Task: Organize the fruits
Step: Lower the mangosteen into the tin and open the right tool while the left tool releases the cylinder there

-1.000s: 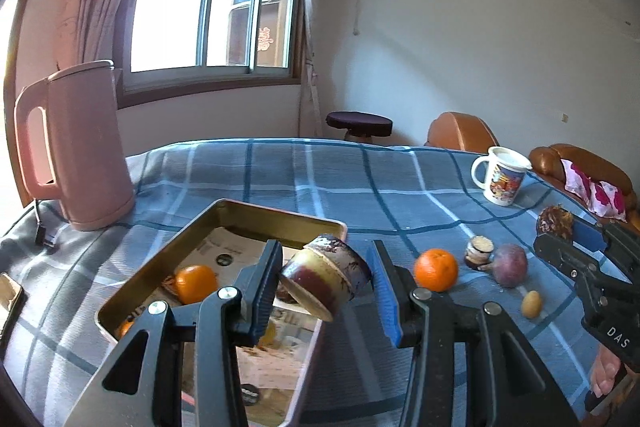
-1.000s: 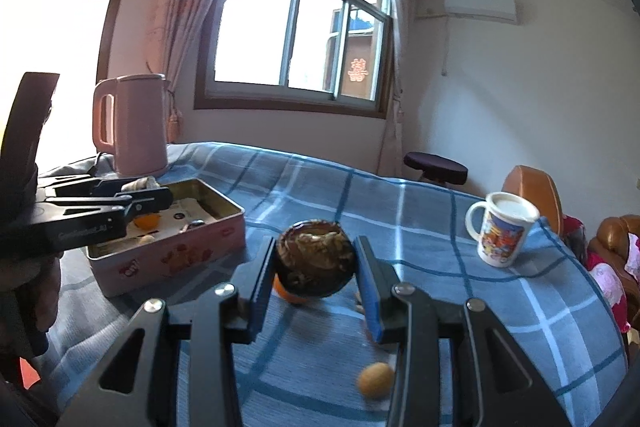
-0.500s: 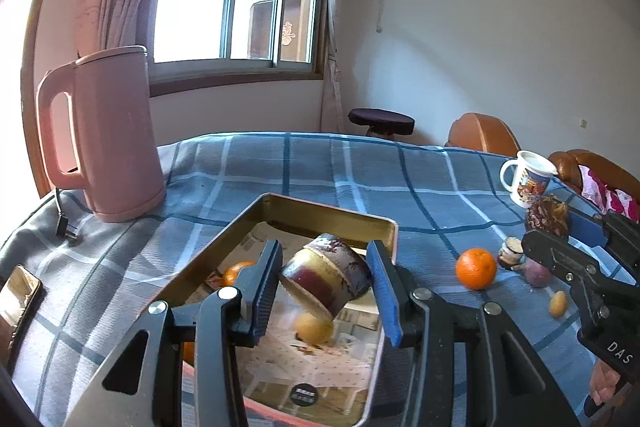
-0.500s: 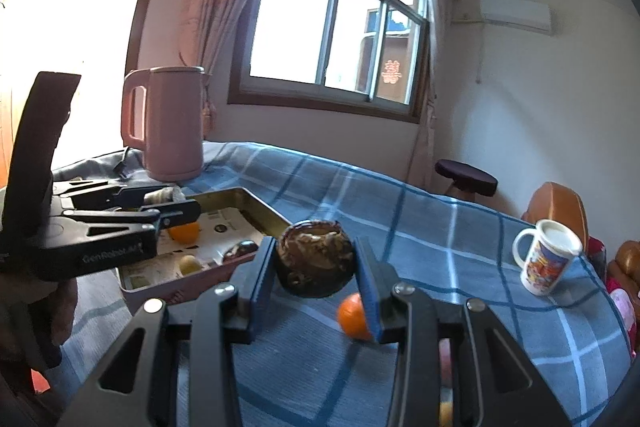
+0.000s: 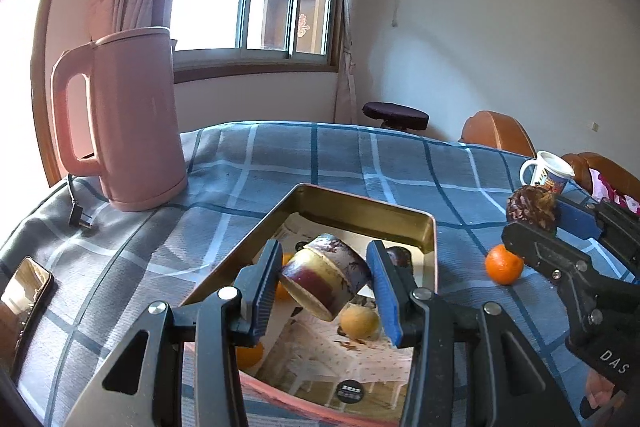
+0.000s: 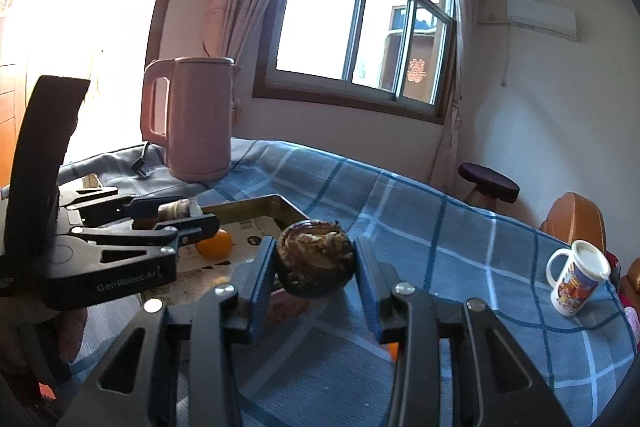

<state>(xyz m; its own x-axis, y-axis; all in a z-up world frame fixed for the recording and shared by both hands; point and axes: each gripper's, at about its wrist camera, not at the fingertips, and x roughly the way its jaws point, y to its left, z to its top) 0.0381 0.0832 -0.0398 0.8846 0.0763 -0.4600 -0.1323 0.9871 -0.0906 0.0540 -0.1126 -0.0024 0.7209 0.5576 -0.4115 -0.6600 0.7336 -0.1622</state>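
My left gripper [image 5: 324, 281] is shut on a cut purple fruit half [image 5: 324, 277] and holds it over the gold metal tin [image 5: 362, 213]. The tin holds oranges [image 5: 248, 353], a yellow fruit [image 5: 359, 321] and a dark fruit [image 5: 399, 255]. My right gripper [image 6: 316, 273] is shut on a dark brown wrinkled fruit [image 6: 316, 263], held above the tin's right edge [image 6: 288, 205]; it also shows in the left wrist view [image 5: 532, 207]. A loose orange [image 5: 504, 265] lies on the checked cloth right of the tin.
A pink kettle [image 5: 120, 123] with its cord stands at the back left. A printed mug [image 5: 548, 169] sits at the far right. A phone [image 5: 24, 287] lies at the left table edge. Brown chairs [image 5: 496, 131] and a stool [image 5: 396, 111] stand behind the table.
Both grippers have moved left towards the tin with their fruits still held. The left one now hangs over the tin's middle; the right one has come close to the tin's edge.
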